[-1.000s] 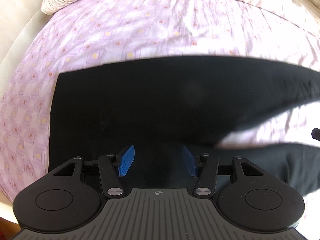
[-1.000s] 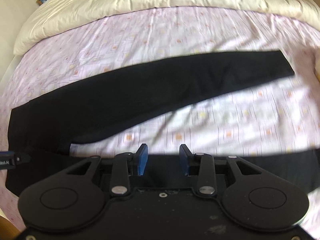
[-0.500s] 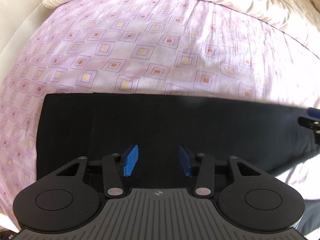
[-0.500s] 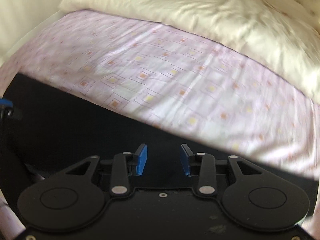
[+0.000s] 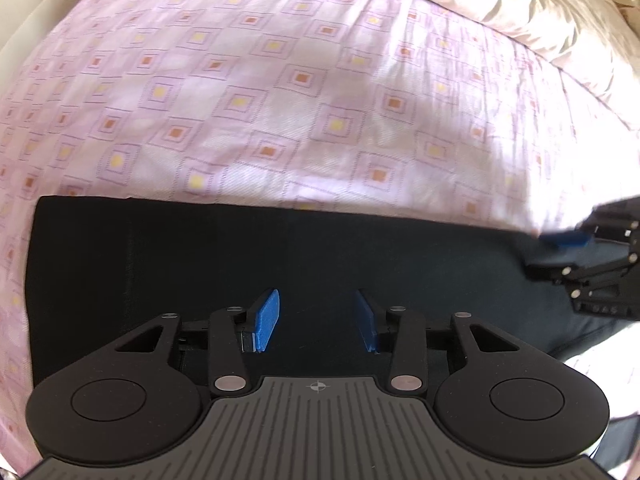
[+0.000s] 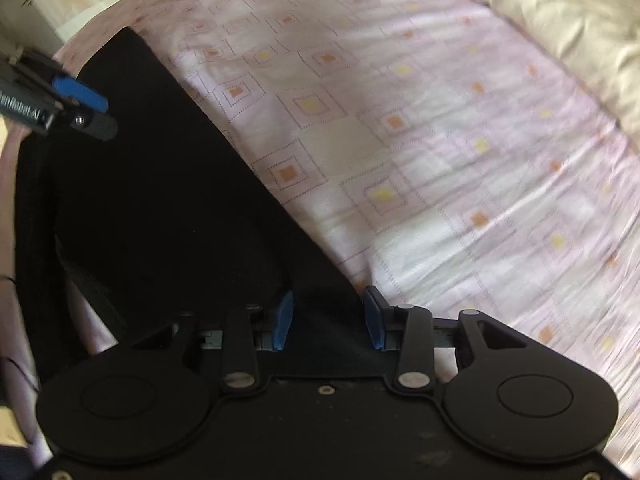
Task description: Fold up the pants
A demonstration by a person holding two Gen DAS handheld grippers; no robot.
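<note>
Right now the black pants (image 5: 280,256) lie flat on a bed sheet (image 5: 280,92) of pale pink with small orange and yellow squares. In the left wrist view they stretch as one dark band across the near part of the sheet, their straight end close to the sheet's left edge, with bare sheet beyond them up to a rumpled cream duvet (image 5: 520,12) along the far edge. In the right wrist view the same cloth runs as a slanted strip from the far left corner of the sheet down toward the camera, its long edge lying diagonally against the pink pattern (image 6: 420,160).

The left gripper (image 5: 316,320) points almost straight down over the pants. Its blue pads (image 5: 267,319) stand apart with dark cloth showing between them; its jaws have just been closing, and whether the pads press on the fabric cannot be told. The right gripper (image 6: 328,320) hangs over the edge of the pants, where cloth meets sheet. Its jaws have also just been closing, with black fabric in the gap, but the pads do not visibly pinch it. Each gripper shows at the side of the other's view, low over the pants: the right one (image 5: 588,264) at the right edge, the left one (image 6: 60,96) at the upper left.
</note>
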